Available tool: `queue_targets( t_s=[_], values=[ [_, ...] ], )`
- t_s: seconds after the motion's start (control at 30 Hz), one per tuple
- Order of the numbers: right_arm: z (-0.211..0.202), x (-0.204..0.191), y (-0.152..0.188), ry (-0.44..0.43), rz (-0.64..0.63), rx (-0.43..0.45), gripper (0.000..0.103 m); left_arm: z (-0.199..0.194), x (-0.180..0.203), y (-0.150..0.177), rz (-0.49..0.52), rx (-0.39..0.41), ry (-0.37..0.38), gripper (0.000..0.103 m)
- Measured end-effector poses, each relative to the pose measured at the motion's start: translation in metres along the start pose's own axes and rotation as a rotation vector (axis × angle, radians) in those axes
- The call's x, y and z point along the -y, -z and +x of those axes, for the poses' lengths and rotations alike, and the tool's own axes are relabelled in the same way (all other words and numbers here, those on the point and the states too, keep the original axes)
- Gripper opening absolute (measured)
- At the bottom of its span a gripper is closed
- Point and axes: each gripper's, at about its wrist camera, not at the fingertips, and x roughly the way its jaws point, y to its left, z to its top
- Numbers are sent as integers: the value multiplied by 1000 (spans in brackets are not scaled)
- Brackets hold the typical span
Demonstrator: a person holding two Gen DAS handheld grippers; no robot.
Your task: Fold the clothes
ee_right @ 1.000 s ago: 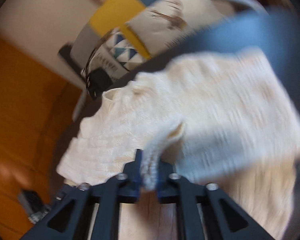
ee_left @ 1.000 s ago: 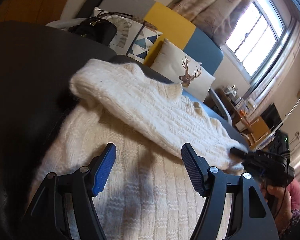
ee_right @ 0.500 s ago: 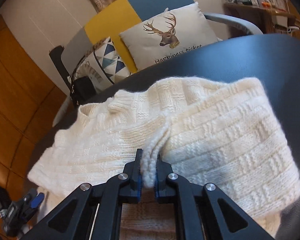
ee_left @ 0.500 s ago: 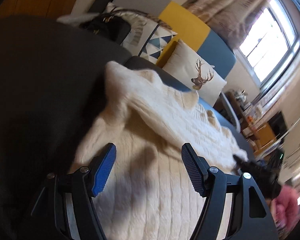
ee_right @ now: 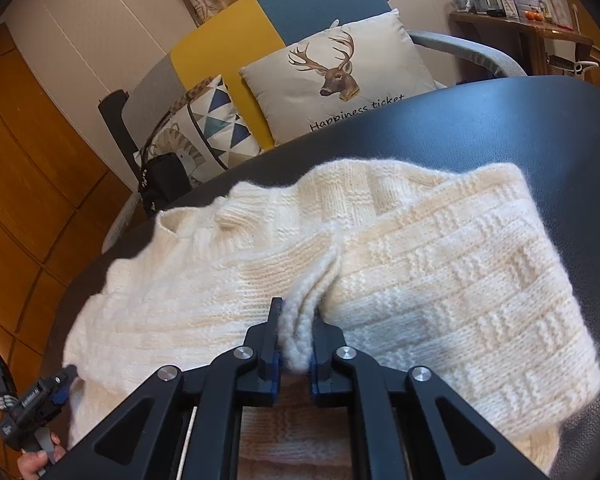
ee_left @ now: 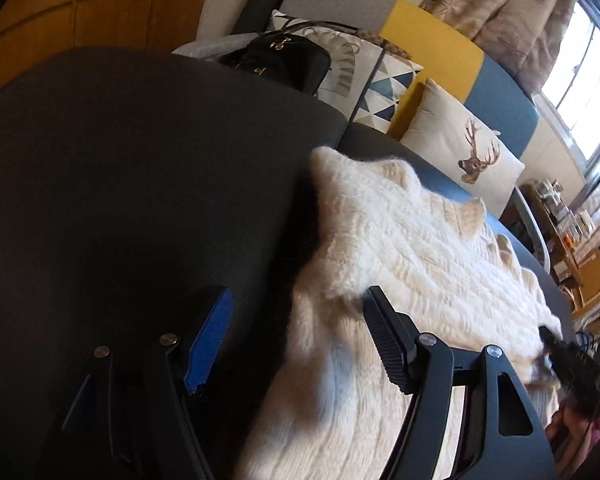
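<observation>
Since the earlier frame, the left gripper (ee_left: 296,336) has been swung off the sweater (ee_left: 412,280) toward the bare dark table (ee_left: 140,160); its blue-padded finger is now seen over the table surface, while the other finger overlaps the sweater's near edge. Its jaws are held wide apart, with nothing between them.

The right gripper (ee_right: 294,344) is nearly closed on a thick fold of the cream knit. Its jaws have just been opening slightly, and the fold is seen between the pads.

In the right wrist view, the sweater (ee_right: 380,264) is shown spread across the table (ee_right: 500,128), with one sleeve folded over the body and the collar at the left. The left gripper (ee_right: 62,390), held in a hand (ee_right: 32,462), is visible only here, at the lower left corner.

In the left wrist view alone, a window (ee_left: 580,92) and a black bag (ee_left: 284,60) on the sofa (ee_left: 432,40) are shown. A deer cushion (ee_right: 336,76) appears in both views.
</observation>
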Motion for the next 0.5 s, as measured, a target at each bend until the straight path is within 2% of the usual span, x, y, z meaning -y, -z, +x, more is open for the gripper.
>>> queue_targets(
  t_s=[0.1,0.23,0.33,0.43,0.5],
  values=[
    [-5,-3,-6,-43,18,6,10,-12,7,5,92,44,-36,71],
    [4,-8,-8,-20,-4,-18,10,2,24,-4,233,34,-158,71],
    [7,-2,-3,-18,24,-26,10,20,33,-15,277,20,-209,71],
    [7,3,0,-24,38,-23,10,34,31,-28,262,14,-254,71],
    [6,-1,0,-14,15,-23,10,36,19,-37,200,16,-275,71]
  ],
)
